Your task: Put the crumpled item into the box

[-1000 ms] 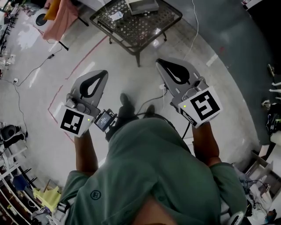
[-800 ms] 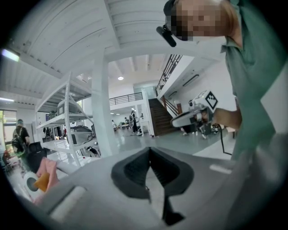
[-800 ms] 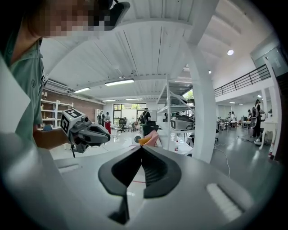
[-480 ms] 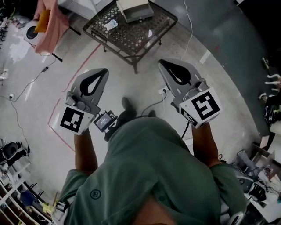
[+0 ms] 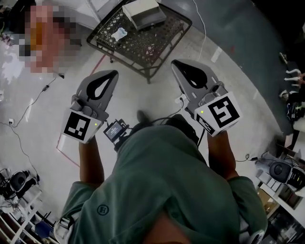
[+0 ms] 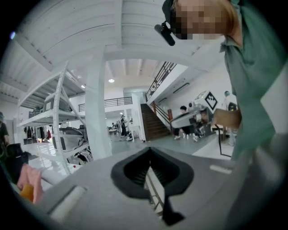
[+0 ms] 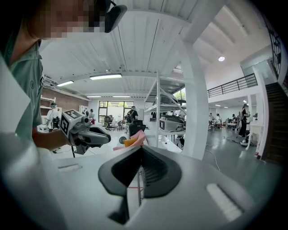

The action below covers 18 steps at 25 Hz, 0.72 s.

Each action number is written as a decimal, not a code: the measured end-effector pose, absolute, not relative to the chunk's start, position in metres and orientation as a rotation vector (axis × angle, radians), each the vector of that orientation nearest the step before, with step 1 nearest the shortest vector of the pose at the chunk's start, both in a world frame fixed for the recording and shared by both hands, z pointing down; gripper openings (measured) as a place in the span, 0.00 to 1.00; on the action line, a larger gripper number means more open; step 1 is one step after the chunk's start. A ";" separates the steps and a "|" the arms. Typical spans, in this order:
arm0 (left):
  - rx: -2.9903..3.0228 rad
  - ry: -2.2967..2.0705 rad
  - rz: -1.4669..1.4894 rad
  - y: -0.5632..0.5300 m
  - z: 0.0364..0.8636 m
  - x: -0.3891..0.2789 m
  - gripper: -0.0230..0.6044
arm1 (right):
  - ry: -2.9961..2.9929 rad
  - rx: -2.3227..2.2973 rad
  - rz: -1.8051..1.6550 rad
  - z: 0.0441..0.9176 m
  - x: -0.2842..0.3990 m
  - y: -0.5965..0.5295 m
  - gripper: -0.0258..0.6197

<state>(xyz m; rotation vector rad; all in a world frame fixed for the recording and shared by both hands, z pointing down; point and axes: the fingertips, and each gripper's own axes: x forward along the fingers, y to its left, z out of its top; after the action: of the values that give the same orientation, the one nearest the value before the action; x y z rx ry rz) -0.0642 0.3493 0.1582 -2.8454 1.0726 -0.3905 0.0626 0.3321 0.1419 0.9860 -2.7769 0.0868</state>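
A small crumpled white-and-blue item (image 5: 118, 34) lies on a black metal mesh table (image 5: 157, 43) at the top of the head view. A flat grey box (image 5: 143, 13) stands on the same table, behind and to the right of it. My left gripper (image 5: 113, 73) is held out over the floor, short of the table's near edge, shut and empty. The right gripper (image 5: 174, 63) is level with it, near the table's front corner, also shut with nothing in it. In the left gripper view the jaws (image 6: 150, 149) meet; the same in the right gripper view (image 7: 141, 148).
Pale floor with red tape lines (image 5: 71, 159) and cables (image 5: 33, 102) lies below me. My shoe (image 5: 141, 116) shows between the grippers. Cluttered shelves sit at the lower right (image 5: 281, 181) and lower left. A white pillar (image 7: 194, 108) and racks (image 6: 60, 126) stand ahead.
The mesh table with the box and crumpled item has drawn nearer and lower in the head view as I walk toward it. Both grippers stay shut and held out in front.
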 end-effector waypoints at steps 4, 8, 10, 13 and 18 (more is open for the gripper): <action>-2.850 1.060 -0.377 0.337 0.159 -0.071 0.04 | -2.770 0.981 0.088 0.142 0.053 0.322 0.05; -2.873 1.086 -0.389 0.309 0.164 -0.090 0.04 | -2.764 0.952 0.109 0.144 0.034 0.290 0.05; -2.876 1.107 -0.411 0.293 0.170 -0.096 0.04 | -2.770 0.932 0.121 0.148 0.027 0.270 0.05; -2.865 1.152 -0.414 0.274 0.174 -0.096 0.04 | -2.784 0.874 0.134 0.156 0.023 0.249 0.05; -2.826 1.253 -0.457 0.245 0.174 -0.080 0.04 | -2.826 0.799 0.123 0.153 0.040 0.209 0.05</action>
<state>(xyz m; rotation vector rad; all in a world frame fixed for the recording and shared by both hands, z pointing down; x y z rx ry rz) -0.0803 0.2446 0.1736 -2.8260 1.2528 -0.4567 0.0404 0.2085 0.1535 0.7993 -2.8256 0.1227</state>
